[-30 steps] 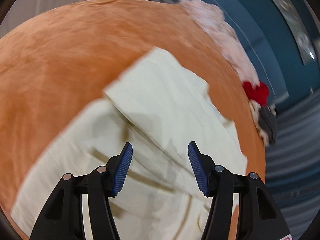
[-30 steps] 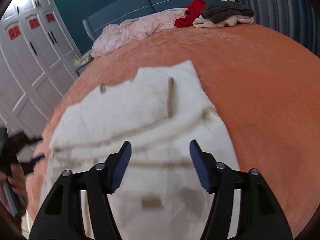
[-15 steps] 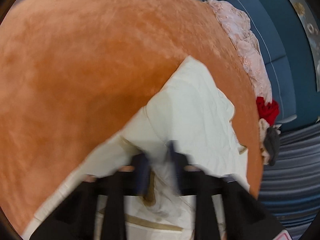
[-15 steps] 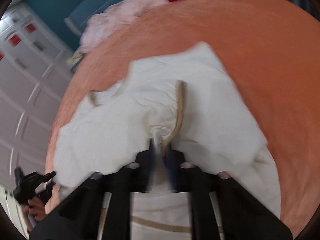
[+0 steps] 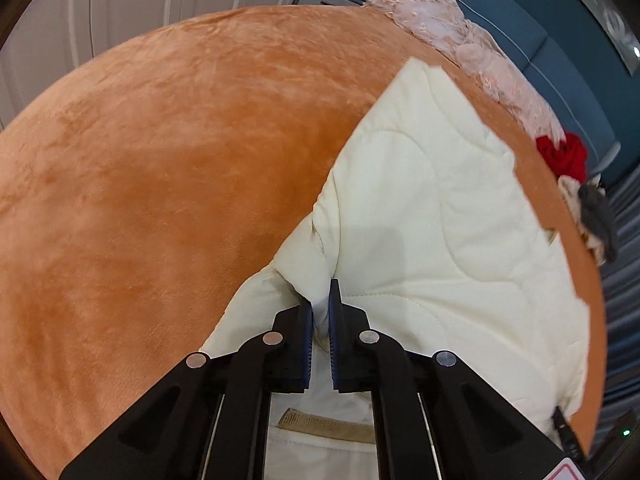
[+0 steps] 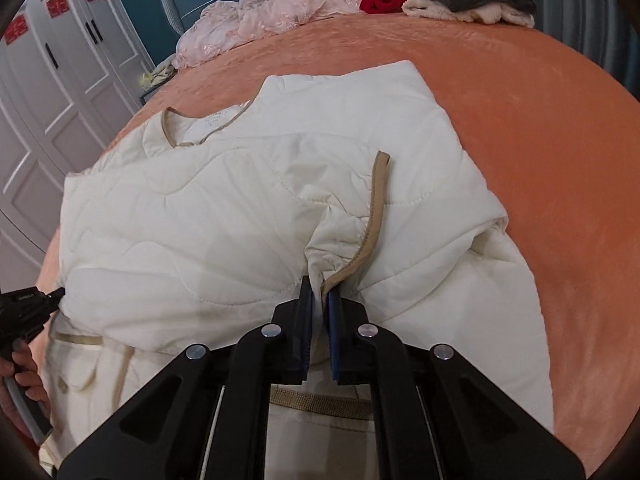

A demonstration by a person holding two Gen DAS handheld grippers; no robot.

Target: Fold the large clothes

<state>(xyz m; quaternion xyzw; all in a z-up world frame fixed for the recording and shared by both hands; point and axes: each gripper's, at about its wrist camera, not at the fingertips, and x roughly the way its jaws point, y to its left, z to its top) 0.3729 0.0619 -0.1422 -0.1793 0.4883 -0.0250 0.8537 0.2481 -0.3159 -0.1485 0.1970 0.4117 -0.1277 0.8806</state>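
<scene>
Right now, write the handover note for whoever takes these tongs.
Left tongs: shut on a fold of the cream quilted jacket.
Right tongs: shut on the jacket's tan-trimmed edge.
The jacket lies on the orange bedspread, its upper part doubled over its lower part.
Done: both grips set. Left: carry the fold through, lay it flat, release.

Cream jacket (image 6: 248,216) is matt quilted cloth with tan woven trim, bedspread (image 5: 168,152) is orange velvety plush, both grippers (image 5: 319,312) (image 6: 320,312) are matt black plastic with shiny metal rivets and blue ribbed pads (image 6: 330,308).
</scene>
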